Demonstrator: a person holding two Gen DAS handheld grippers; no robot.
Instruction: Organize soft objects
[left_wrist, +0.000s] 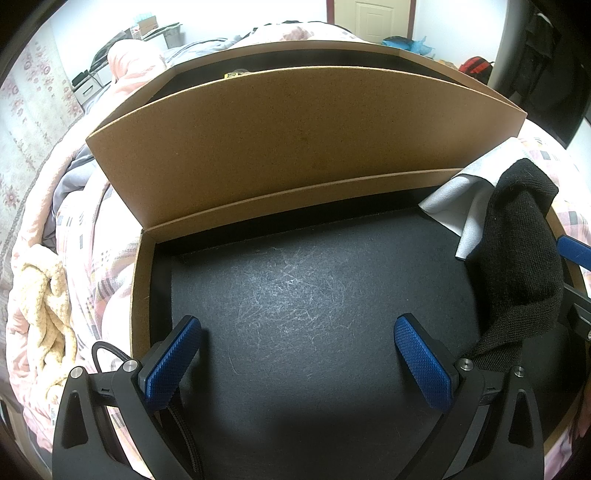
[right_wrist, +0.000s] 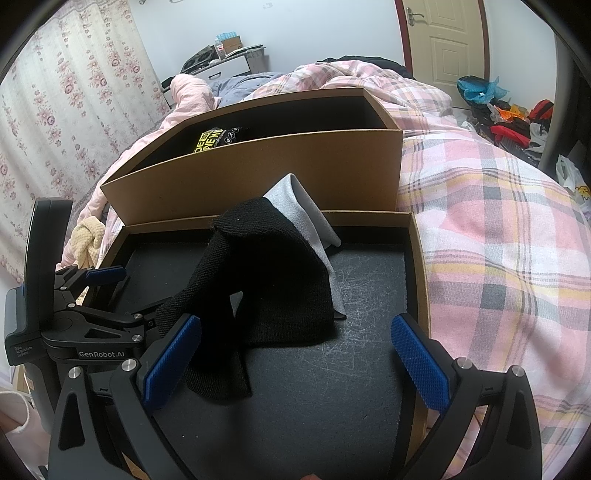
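The box (right_wrist: 417, 258) sits on the bed (right_wrist: 498, 221), its lid (right_wrist: 258, 173) standing up behind it. Inside the box, the sock (right_wrist: 273, 280) lies on the cloth (right_wrist: 314, 221). A towel (right_wrist: 86, 236) lies left of the box, on the bed.

Left gripper (left_wrist: 297, 360) and right gripper (right_wrist: 295, 360) side by side, jaws spread wide, both empty.

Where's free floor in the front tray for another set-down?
Bare black liner between the left gripper fingers, bordered by the tray's left wall and the cardboard divider. The right side is crowded: black knit cloth over a grey cloth.
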